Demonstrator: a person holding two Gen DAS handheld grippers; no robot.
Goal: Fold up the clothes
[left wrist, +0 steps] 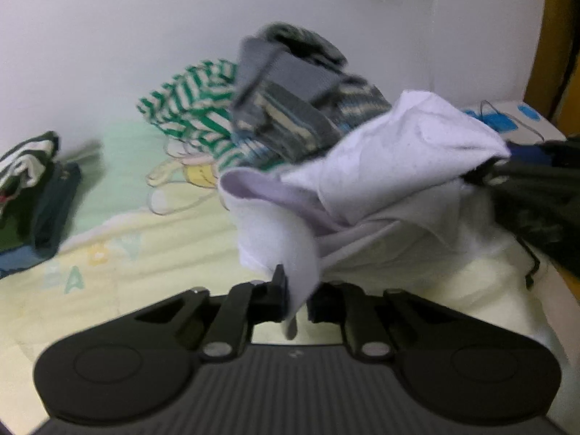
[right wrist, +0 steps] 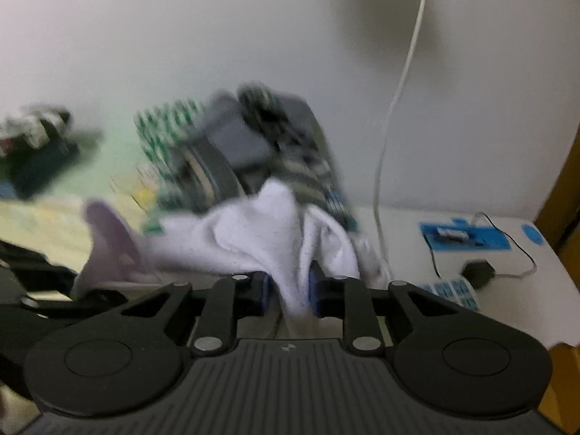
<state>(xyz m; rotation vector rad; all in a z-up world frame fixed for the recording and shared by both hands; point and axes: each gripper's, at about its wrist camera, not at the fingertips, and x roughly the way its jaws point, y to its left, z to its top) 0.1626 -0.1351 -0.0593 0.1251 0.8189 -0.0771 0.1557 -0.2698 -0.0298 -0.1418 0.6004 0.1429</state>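
Note:
A pale lilac-white garment (left wrist: 380, 181) hangs bunched between both grippers above the bed. My left gripper (left wrist: 298, 290) is shut on one edge of it, the cloth pinched between the black fingers. In the right wrist view the same white garment (right wrist: 253, 239) drapes out of my right gripper (right wrist: 290, 290), which is shut on a fold of it between blue pads. The right gripper's black body (left wrist: 536, 195) shows at the right of the left wrist view. Behind the garment lies a heap of unfolded clothes (left wrist: 275, 108), striped green-white and grey-blue.
A pale yellow-green baby-print sheet (left wrist: 108, 253) covers the bed. A stack of dark folded clothes (left wrist: 40, 188) sits at the far left. A white side surface (right wrist: 507, 282) at right holds blue items, a black plug and cables. A white wall stands behind.

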